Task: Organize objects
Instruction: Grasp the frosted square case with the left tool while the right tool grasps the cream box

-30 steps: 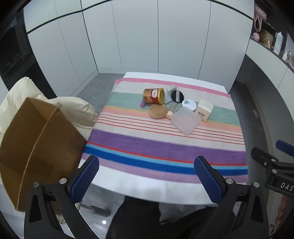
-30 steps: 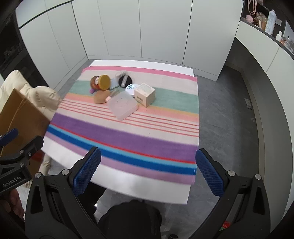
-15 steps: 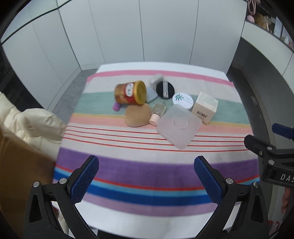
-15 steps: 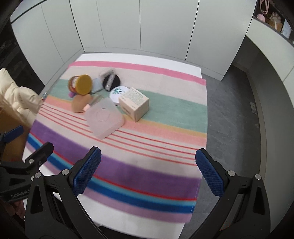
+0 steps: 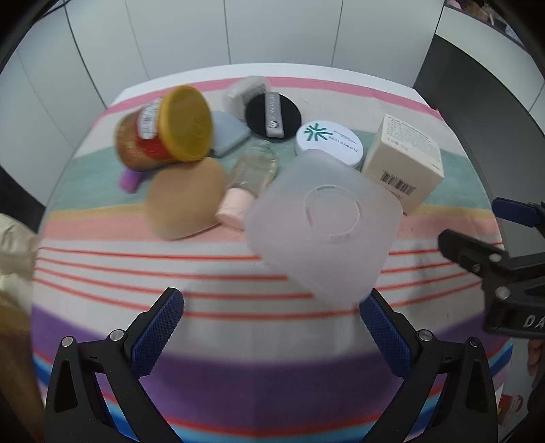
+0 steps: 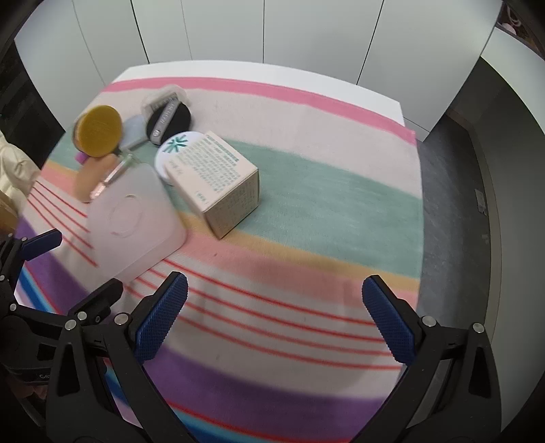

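Note:
A cluster of objects lies on the striped cloth: a jar with a yellow lid point(image 5: 163, 133) on its side, a tan sponge point(image 5: 185, 199), a small bottle with a pink cap point(image 5: 248, 177), a black puff point(image 5: 273, 114), a round white tin point(image 5: 328, 143), a cream carton point(image 5: 403, 163) and a frosted square box point(image 5: 323, 225). My left gripper point(image 5: 270, 332) is open and empty, just short of the frosted box. My right gripper point(image 6: 274, 315) is open and empty, in front of the carton point(image 6: 218, 177) and the frosted box point(image 6: 133, 218).
The striped cloth point(image 6: 306, 191) covers a table that ends at grey floor on the right point(image 6: 453, 191). White cabinet doors point(image 5: 272, 30) stand behind. A cream jacket point(image 6: 12, 163) and brown cardboard point(image 5: 13, 357) sit off the left edge.
Both grippers have moved forward over the table toward the cluster, which now looks much larger. Both stay open. The objects have not moved.

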### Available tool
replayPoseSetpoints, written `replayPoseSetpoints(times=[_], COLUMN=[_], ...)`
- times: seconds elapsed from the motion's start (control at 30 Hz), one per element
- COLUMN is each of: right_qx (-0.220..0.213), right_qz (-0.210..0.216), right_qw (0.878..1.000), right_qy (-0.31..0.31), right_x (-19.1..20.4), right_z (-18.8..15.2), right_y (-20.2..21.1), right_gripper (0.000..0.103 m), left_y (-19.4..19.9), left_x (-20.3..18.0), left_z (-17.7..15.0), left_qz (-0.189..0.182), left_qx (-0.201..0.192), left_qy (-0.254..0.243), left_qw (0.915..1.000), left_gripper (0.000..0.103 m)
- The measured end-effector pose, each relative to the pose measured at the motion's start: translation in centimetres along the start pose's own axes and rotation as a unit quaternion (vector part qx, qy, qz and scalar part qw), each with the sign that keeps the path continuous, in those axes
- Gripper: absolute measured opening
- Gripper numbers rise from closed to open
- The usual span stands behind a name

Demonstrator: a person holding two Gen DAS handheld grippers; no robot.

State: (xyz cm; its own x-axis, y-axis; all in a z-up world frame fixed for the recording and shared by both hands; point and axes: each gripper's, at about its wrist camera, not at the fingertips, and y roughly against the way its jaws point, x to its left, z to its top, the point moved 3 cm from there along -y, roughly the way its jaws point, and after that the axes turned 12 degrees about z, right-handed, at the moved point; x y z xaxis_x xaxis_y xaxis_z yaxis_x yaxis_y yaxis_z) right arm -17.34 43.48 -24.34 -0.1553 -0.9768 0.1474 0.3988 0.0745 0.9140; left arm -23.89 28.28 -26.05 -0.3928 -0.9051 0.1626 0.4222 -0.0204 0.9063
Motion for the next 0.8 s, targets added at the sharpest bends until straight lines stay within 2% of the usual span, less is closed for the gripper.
replayPoseSetpoints(times=[0.3, 0.4, 0.47, 0.5, 0.53, 0.57, 0.63, 0.7, 0.8], right_qx=[-0.004, -0.007, -0.009, -0.011, -0.011, -0.010, -0.004, -0.009, -0.004], right_qz=[0.014, 0.016, 0.022, 0.025, 0.029, 0.038, 0.065, 0.061, 0.060], right_qw=[1.000, 0.999, 0.999, 0.998, 0.998, 0.998, 0.997, 0.997, 0.997], right_qy=[0.025, 0.041, 0.049, 0.053, 0.056, 0.056, 0.050, 0.047, 0.040], right_x=[0.1, 0.4, 0.7, 0.8, 0.9, 1.0, 1.2, 1.3, 1.3], right_z=[2.4, 3.4, 4.1, 4.4, 4.7, 4.8, 5.1, 4.9, 4.3], right_y=[-2.4, -3.0, -3.5, -3.8, -4.1, -4.4, -4.6, -4.4, -4.0], right_gripper=[0.103, 0.103, 0.103, 0.102, 0.099, 0.091, 0.073, 0.048, 0.046], left_y=[-1.2, -1.0, -0.9, -0.7, -0.6, -0.5, -0.3, -0.1, 0.5], left_x=[-2.0, -2.0, -1.9, -1.8, -1.7, -1.5, -0.8, -0.2, 0.4], left_z=[2.9, 3.0, 3.1, 3.0, 2.9, 2.7, 2.1, 1.6, 0.5], left_qz=[-0.019, -0.019, -0.019, -0.021, -0.027, -0.026, -0.026, -0.023, -0.024], left_qx=[-0.037, -0.047, -0.053, -0.052, -0.049, -0.047, -0.044, -0.038, -0.033], left_qy=[-0.023, -0.016, -0.018, -0.017, -0.014, -0.009, 0.001, 0.012, 0.027], left_qw=[0.9989, 0.9986, 0.9983, 0.9982, 0.9983, 0.9985, 0.9987, 0.9989, 0.9988], left_gripper=[0.103, 0.096, 0.085, 0.085, 0.084, 0.084, 0.084, 0.084, 0.084])
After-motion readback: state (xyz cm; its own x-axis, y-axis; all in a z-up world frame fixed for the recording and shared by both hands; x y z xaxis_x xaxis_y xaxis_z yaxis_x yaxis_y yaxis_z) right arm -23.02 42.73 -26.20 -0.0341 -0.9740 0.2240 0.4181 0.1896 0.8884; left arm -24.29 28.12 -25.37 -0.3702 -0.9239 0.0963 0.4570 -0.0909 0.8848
